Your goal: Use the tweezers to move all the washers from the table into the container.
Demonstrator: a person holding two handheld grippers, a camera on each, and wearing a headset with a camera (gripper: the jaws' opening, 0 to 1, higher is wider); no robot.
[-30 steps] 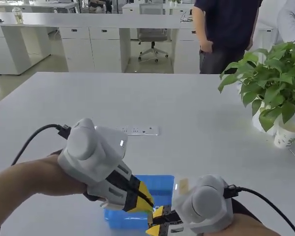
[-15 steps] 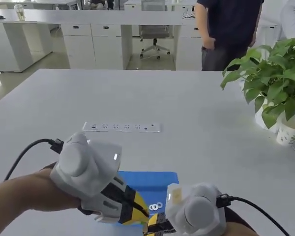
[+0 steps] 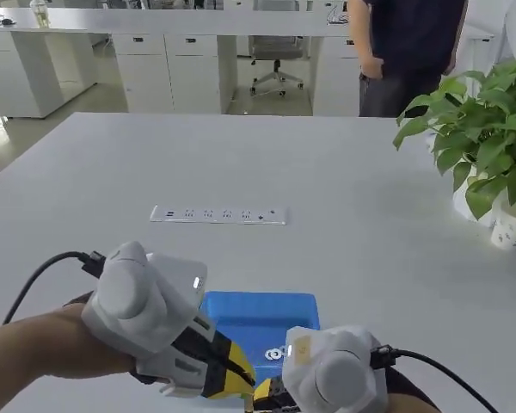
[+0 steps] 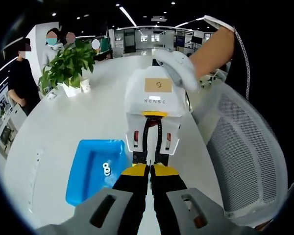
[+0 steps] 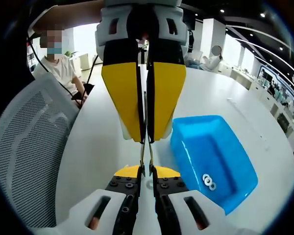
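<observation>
**Both grippers meet on the tweezers, beside the blue container**

At the left, the left gripper (image 4: 148, 170) has its yellow-tipped jaws almost together. The thin metal tweezers (image 5: 144, 155) run between them. In the head view the blue container (image 3: 241, 311) stands on the white table (image 3: 241, 155), just beside the two grippers. Two washers (image 3: 277, 353) lie together on its floor, near the side that is closer to the person. A white power strip (image 3: 218, 215) lies flat behind the container, apart from it. More to the right, the right gripper (image 5: 146, 171) faces the left one tip to tip. Its jaws are also narrow, and the lower end of the tweezers sits between them. At the far right a green plant (image 3: 490, 129) stands on the table.
</observation>
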